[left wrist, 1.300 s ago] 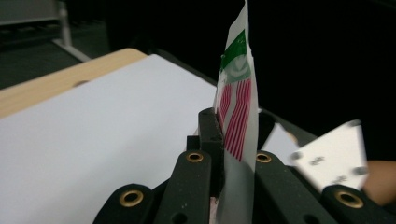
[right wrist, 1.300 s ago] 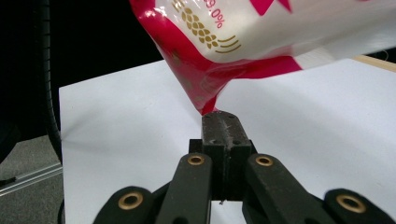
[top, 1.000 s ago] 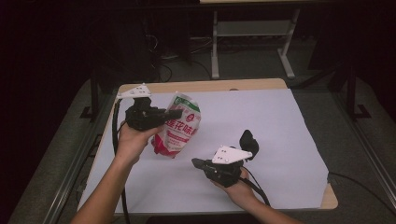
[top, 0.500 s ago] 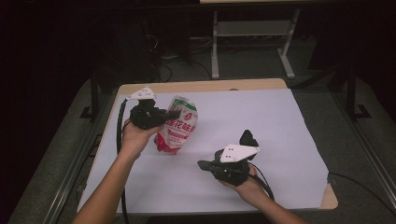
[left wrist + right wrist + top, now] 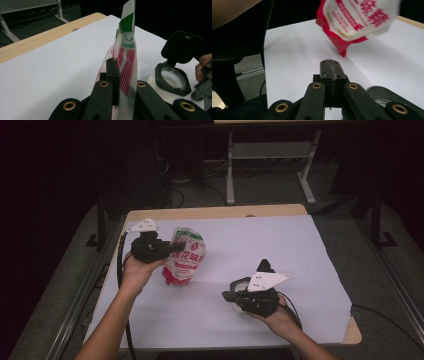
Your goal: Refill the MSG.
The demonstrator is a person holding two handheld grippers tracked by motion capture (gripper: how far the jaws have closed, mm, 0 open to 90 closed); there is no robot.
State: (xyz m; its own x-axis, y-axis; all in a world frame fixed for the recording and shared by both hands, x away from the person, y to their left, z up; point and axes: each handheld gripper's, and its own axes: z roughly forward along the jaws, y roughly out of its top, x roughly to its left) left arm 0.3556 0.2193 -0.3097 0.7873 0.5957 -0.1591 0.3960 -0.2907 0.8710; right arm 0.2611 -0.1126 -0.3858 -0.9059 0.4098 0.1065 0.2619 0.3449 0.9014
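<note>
My left gripper (image 5: 175,247) (image 5: 117,67) is shut on the top edge of a red, white and green snack bag (image 5: 186,257) (image 5: 128,52) at the left of the white sheet (image 5: 280,245). The bag (image 5: 357,20) hangs tilted, its red bottom corner at or just above the sheet. My right gripper (image 5: 226,296) (image 5: 329,66) is shut with nothing between its fingers, held near the front right and pointing left toward the bag. A clear jar (image 5: 172,80) with an open black flip lid (image 5: 263,267) sits by the right hand, partly hidden under it.
The sheet covers a wooden table (image 5: 215,212) whose far edge shows bare. Metal rails run along both sides of the table. A white stand (image 5: 270,155) is on the dark floor beyond. Cables trail from both grippers.
The left gripper has sunk a little with the bag still in it. The right gripper has shifted to the right, away from the bag, jaws still shut.
</note>
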